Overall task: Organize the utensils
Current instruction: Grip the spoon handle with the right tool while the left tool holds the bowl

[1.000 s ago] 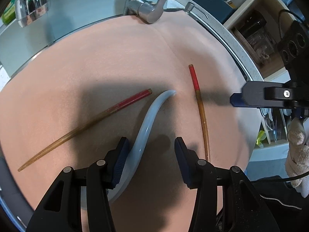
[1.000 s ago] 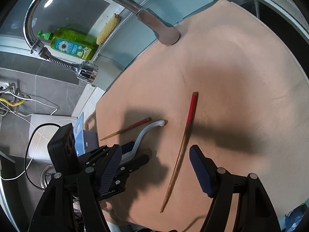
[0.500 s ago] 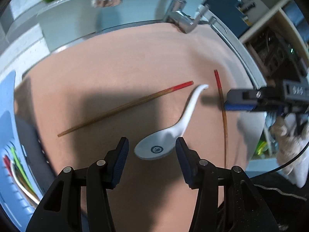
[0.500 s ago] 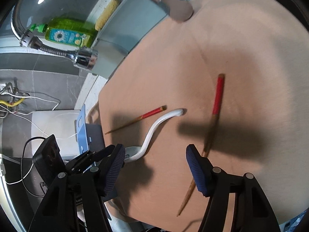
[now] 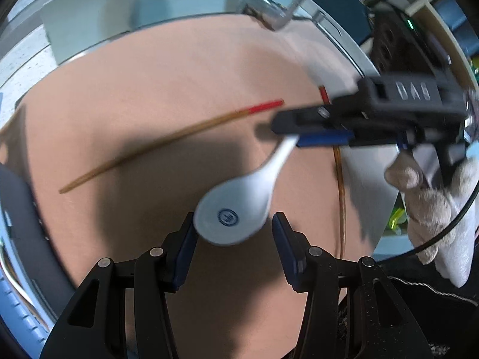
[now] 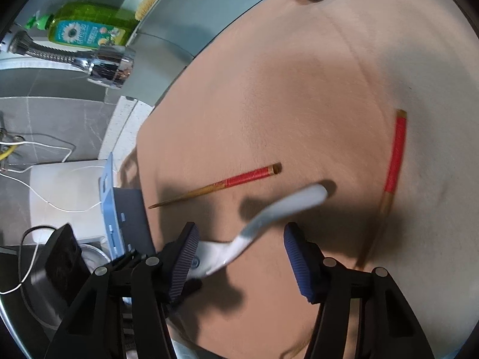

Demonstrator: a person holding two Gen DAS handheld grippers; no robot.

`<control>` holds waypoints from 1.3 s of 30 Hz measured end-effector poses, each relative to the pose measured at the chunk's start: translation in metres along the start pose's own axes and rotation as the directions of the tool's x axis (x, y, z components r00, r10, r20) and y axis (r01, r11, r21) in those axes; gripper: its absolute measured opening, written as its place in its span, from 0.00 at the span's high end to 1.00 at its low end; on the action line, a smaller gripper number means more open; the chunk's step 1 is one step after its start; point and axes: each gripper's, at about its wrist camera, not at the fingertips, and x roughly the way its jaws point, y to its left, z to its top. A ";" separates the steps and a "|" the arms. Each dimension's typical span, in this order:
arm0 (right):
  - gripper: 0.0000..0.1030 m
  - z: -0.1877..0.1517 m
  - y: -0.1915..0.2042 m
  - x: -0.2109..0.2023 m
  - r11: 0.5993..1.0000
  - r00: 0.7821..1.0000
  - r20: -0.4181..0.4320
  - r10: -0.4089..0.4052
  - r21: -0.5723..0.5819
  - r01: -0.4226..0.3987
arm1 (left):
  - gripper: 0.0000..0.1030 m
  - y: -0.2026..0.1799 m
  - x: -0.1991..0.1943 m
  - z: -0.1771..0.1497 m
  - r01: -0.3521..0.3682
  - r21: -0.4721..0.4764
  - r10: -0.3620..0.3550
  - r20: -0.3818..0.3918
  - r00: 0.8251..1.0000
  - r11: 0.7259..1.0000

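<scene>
Utensils lay on a peach-coloured mat spread over the bench. One, a white ceramic spoon, sat with its bowl between the fingers of the left gripper. The left pad touched the rim of the bowl, while a sliver of mat showed between the bowl and the right pad, so whether the spoon was truly pinched could not be told. The spoon seemed raised off the mat, its handle slanting up and away toward the right gripper.

That gripper's fingers were closing, with the spoon's handle passing between them and neither pad yet pressing on it. In the left wrist view the same gripper reached in from the right, held by a gloved hand, its blue pad just beside the handle's tip.

Farther out, a red-tipped chopstick lay slantwise on the mat beyond the spoon. A second chopstick lay well apart from it, near the mat's right edge. Beyond the mat stood a chrome faucet head and a green soap bottle.
</scene>
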 end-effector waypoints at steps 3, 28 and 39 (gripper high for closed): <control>0.48 0.002 0.003 0.002 1.000 1.000 0.000 -0.009 -0.014 0.009 | 0.52 -0.007 0.005 -0.003 -0.010 0.011 0.010 -0.006 1.000 1.000; 0.64 0.001 -0.002 -0.001 0.999 0.999 -0.007 -0.032 0.009 0.032 | 0.52 -0.036 0.015 0.007 -0.221 0.249 0.236 -0.030 0.971 0.943; 0.82 0.004 -0.005 0.006 0.998 0.999 -0.018 -0.036 0.048 0.036 | 0.62 -0.040 0.017 0.003 -0.199 0.264 0.214 -0.027 0.977 0.944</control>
